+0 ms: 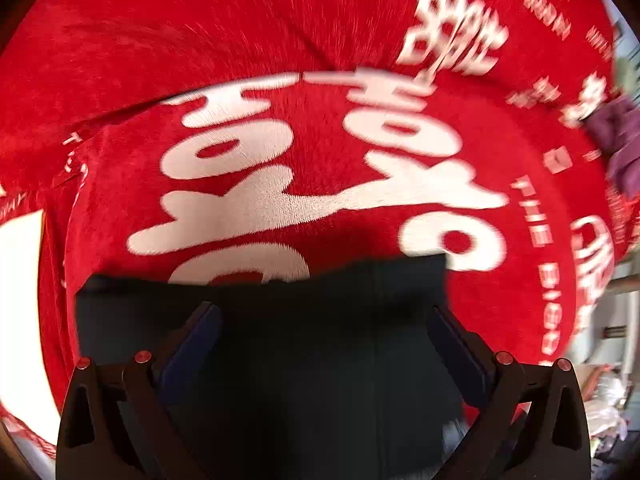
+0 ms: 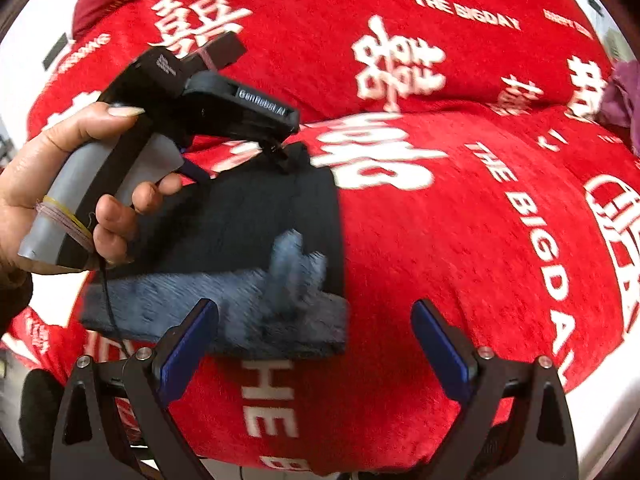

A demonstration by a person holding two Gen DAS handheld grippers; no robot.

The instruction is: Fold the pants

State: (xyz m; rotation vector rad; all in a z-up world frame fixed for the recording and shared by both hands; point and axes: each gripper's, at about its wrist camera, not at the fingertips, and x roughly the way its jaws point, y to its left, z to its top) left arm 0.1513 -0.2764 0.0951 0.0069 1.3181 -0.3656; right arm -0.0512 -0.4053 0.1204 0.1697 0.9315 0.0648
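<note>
Folded dark pants (image 2: 240, 240) lie on the red blanket (image 2: 440, 240), long axis unclear. Left gripper (image 1: 320, 320) and right gripper (image 2: 314, 316) gape wide, holding nothing.

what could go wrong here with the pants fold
The fleecy lining flap sticks up on the folded pants, so the fold may spring open. The left gripper sits open over the dark cloth; its view is blurred, so closing now could grab several layers. The right gripper holds nothing.
</note>
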